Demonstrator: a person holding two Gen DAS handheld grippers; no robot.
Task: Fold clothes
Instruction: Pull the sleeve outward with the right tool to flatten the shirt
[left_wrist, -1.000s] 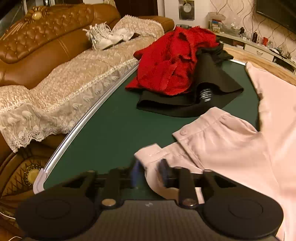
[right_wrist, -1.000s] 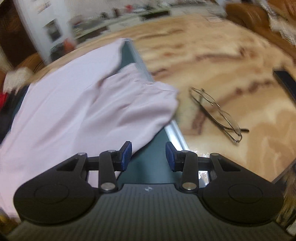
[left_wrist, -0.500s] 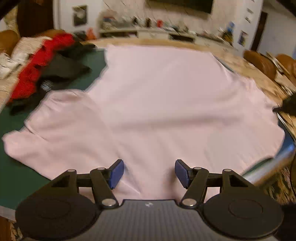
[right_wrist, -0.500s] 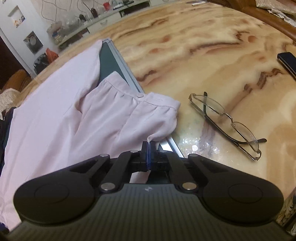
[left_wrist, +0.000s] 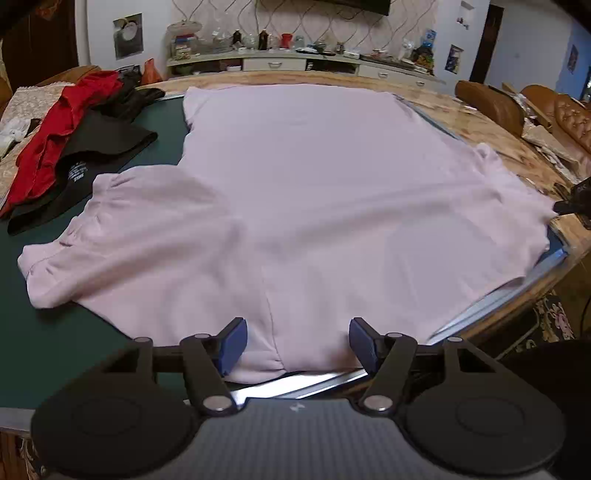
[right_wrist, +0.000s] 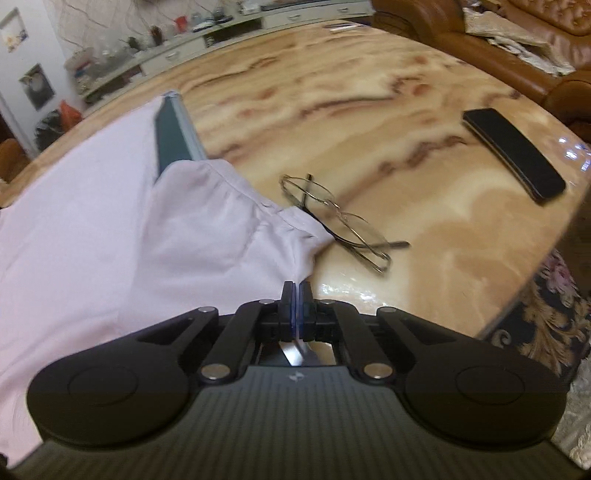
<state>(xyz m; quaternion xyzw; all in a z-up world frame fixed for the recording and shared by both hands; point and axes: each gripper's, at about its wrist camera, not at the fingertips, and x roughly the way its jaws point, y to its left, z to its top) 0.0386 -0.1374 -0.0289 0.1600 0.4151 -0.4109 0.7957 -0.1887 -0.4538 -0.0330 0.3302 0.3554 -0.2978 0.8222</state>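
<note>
Shirt (left_wrist: 314, 192) lies spread flat on the green mat (left_wrist: 66, 332), back up by the look of it, both sleeves out to the sides. One pink shirt, two sleeves, two grippers.

Right gripper (right_wrist: 296, 295): fingers pressed together, pinching the cuff edge of the right sleeve (right_wrist: 236, 229). Sleeve runs off the mat onto the marble table (right_wrist: 369, 122), cuff lying on the glasses (right_wrist: 340, 221). My read: the pinch is there to lift or pull that sleeve, either drawing it flat or bringing it in over the body. Can't tell which.

Left gripper (left_wrist: 295, 343): fingers spread wide, hovering at the near edge of the shirt over a centre seam, gripping nothing. Probably lining up on that edge.

Left sleeve (left_wrist: 110, 236) rests flat on the mat, cuff free.

Others: one red garment (left_wrist: 62, 122) and one black garment (left_wrist: 99, 147) heaped at the mat's far left, well apart from the shirt. One pair of glasses, one phone (right_wrist: 513, 155) on the table.
</note>
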